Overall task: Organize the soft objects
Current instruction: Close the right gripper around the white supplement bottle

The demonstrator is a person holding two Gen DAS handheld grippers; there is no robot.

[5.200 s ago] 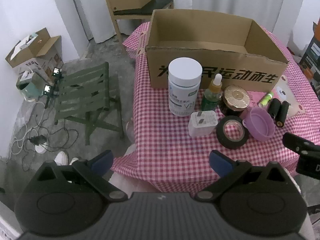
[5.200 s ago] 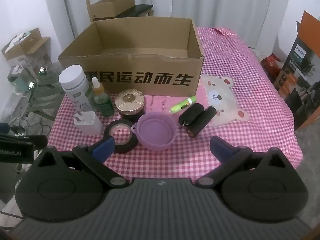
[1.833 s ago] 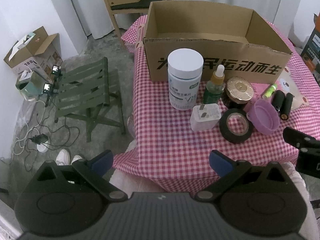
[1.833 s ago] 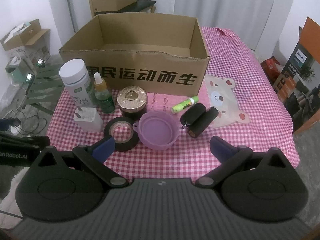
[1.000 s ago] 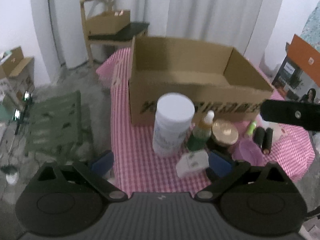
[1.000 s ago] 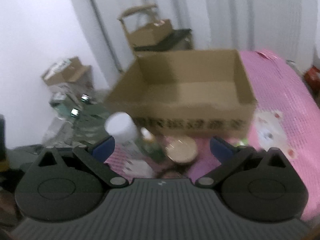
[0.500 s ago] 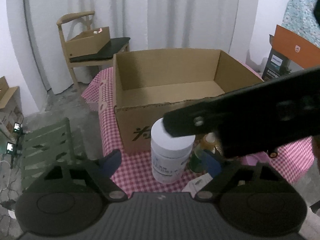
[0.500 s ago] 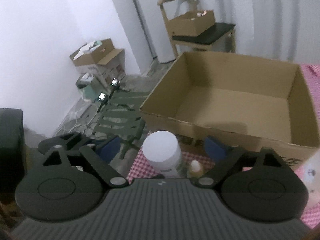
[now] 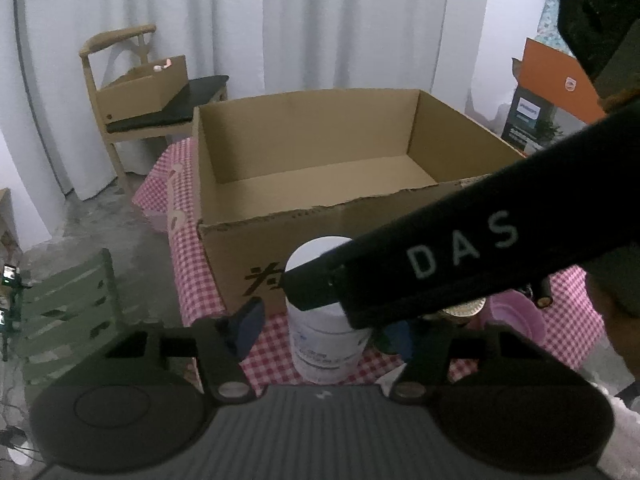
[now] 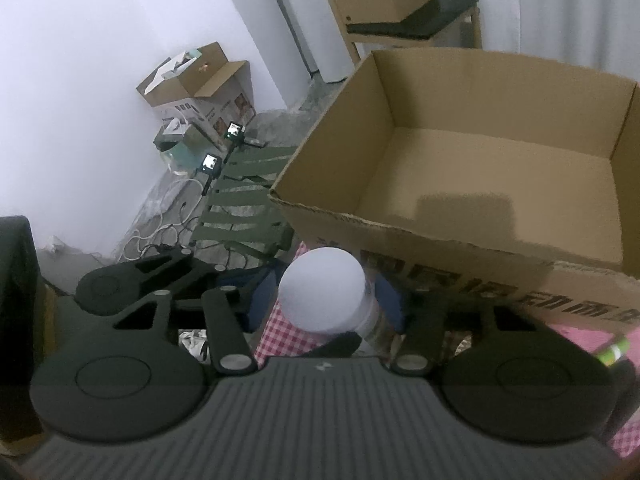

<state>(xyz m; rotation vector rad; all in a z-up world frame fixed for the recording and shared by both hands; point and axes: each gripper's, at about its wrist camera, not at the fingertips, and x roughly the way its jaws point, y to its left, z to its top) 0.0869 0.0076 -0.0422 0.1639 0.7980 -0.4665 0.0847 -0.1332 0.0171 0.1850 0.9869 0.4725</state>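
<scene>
A white bottle (image 9: 326, 336) with a round white cap (image 10: 322, 288) stands on the checkered cloth in front of the cardboard box (image 9: 320, 216). My left gripper (image 9: 320, 328) has the bottle between its blue pads (image 9: 248, 320). Its jaws are closing and a gap still shows on the left side. My right gripper (image 10: 324, 300) comes at the same bottle from above, jaws closing, one blue pad (image 10: 386, 296) on each side below the cap. The cap hides any contact. In the left wrist view the right gripper's black housing (image 9: 460, 256) crosses in front of the bottle's top.
The open box (image 10: 480, 160) is empty inside. Right of the bottle are a gold-lidded jar (image 9: 460, 312), a purple cup (image 9: 516, 320) and a green tube (image 10: 612, 350). A green folding chair (image 10: 248, 208) stands off the table's left edge. A wooden chair (image 9: 132, 92) is behind.
Both grippers have tilted up and moved in on the white bottle, and their jaws have narrowed from wide open. The right gripper has swung across the left wrist view.
</scene>
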